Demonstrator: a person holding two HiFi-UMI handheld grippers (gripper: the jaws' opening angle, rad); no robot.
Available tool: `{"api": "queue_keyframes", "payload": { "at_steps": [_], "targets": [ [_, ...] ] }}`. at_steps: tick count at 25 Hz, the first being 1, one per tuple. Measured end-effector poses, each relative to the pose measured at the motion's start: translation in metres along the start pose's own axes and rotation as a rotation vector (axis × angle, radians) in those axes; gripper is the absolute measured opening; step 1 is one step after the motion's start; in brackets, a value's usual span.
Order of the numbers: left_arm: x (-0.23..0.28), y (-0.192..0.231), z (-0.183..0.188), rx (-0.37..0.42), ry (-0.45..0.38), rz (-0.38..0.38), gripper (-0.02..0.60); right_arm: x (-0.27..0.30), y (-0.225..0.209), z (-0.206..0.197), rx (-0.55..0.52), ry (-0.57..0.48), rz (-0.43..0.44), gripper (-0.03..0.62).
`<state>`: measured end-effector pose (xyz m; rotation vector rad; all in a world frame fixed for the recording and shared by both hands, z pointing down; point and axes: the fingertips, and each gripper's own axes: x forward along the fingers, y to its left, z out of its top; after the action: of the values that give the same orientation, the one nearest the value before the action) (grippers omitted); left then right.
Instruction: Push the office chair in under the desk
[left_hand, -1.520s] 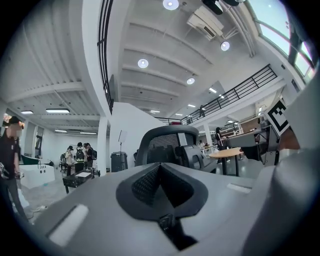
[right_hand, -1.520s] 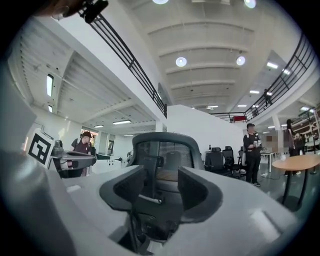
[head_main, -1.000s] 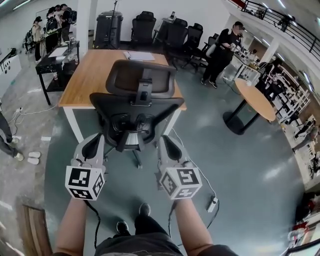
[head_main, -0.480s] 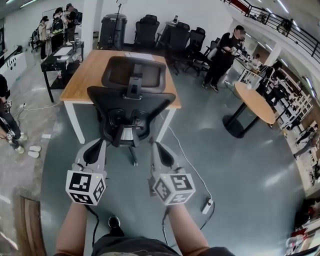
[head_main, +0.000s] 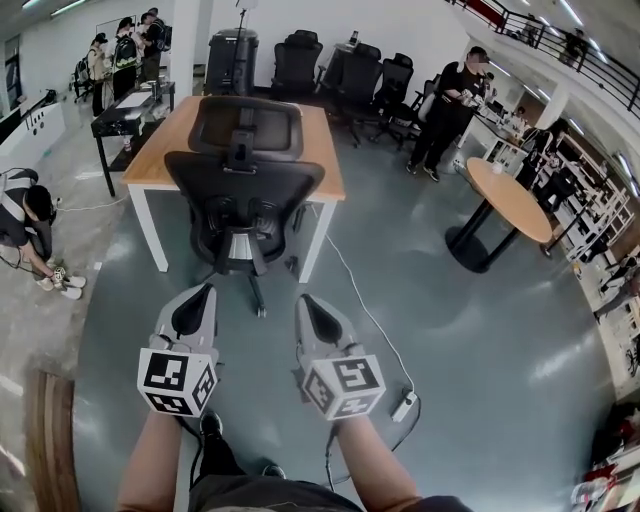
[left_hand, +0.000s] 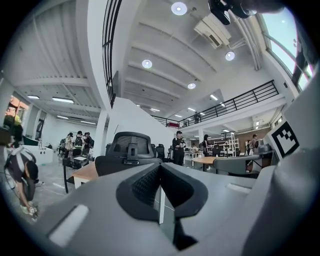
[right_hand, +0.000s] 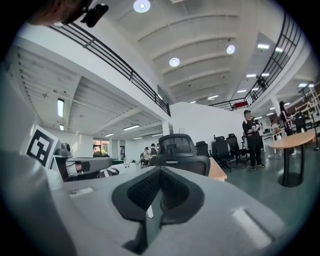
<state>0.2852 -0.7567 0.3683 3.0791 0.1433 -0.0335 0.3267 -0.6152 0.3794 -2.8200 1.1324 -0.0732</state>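
The black office chair (head_main: 243, 190) stands with its seat under the near edge of the wooden desk (head_main: 165, 145), its back and headrest facing me. It also shows ahead in the left gripper view as the chair (left_hand: 130, 150) and in the right gripper view as the chair (right_hand: 181, 150). My left gripper (head_main: 193, 300) hangs shut a short way back from the chair, touching nothing. Beside it my right gripper (head_main: 308, 305) is shut too, with nothing between its jaws.
A white cable runs over the floor to a power strip (head_main: 402, 405) at my right. A round wooden table (head_main: 510, 200) stands at the right, a person (head_main: 450, 100) behind it. Another person (head_main: 30, 225) crouches at the left. More black chairs (head_main: 345, 70) line the back.
The chair has rolled away from me, in under the desk. Both grippers have come off it and drawn back. The right jaws have closed.
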Motion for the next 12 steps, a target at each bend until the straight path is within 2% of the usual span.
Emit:
{"api": "queue_keyframes", "payload": {
  "at_steps": [8, 12],
  "targets": [
    [-0.035, -0.041, -0.01, -0.004, 0.012, 0.035, 0.017, -0.052, 0.018, -0.028, -0.088, 0.059, 0.106, -0.009],
    [-0.049, -0.052, -0.017, 0.003, 0.026, 0.042, 0.018, -0.068, 0.021, -0.039, -0.068, 0.071, 0.12, -0.009]
  ]
}}
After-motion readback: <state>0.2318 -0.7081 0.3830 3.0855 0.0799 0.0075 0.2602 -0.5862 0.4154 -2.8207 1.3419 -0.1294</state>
